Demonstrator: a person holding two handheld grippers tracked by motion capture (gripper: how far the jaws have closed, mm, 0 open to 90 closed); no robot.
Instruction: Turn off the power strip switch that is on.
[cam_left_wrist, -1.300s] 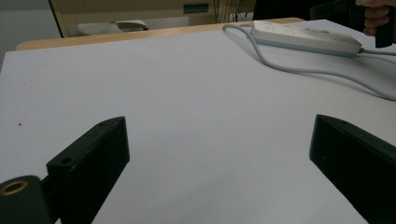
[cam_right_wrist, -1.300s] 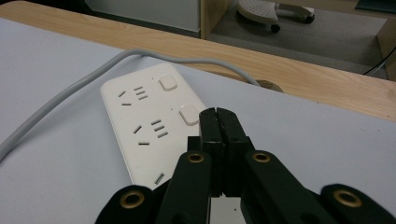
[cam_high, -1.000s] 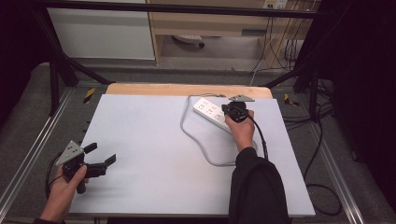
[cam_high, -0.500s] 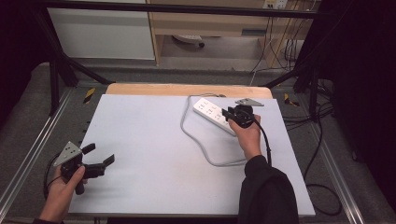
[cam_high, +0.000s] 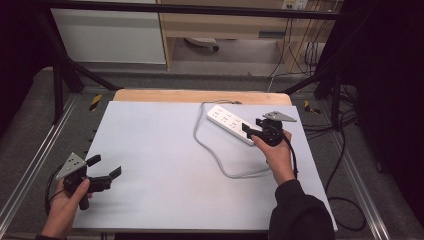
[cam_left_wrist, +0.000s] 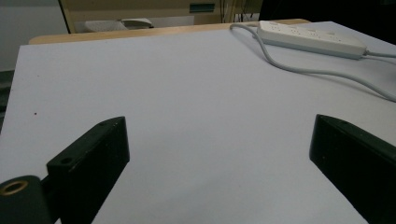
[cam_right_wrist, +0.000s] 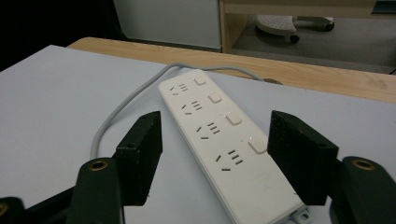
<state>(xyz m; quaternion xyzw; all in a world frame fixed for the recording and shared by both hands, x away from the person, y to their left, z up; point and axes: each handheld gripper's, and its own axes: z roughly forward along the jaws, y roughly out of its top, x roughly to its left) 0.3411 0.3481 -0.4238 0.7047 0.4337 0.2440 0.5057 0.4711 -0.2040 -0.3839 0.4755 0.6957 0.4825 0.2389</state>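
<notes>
- Right gripper view, nearest: the right claw (cam_right_wrist: 215, 156) has just been spreading, its jaws either side of the near end of the one power strip (cam_right_wrist: 219, 135), not pressing; a sideways nudge could skid it.
- Strip lies far right on the worktop (cam_high: 165, 150), one cord (cam_high: 210, 150) looping.
- Left claw (cam_high: 106, 169) spread, empty.

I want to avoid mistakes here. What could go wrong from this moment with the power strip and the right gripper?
1. The right gripper has just been opening; its jaws straddle the power strip without pressing, so closing off-centre could push a switch.
2. The cable loops on the table close to the right hand and may snag it, dragging the strip.
</notes>
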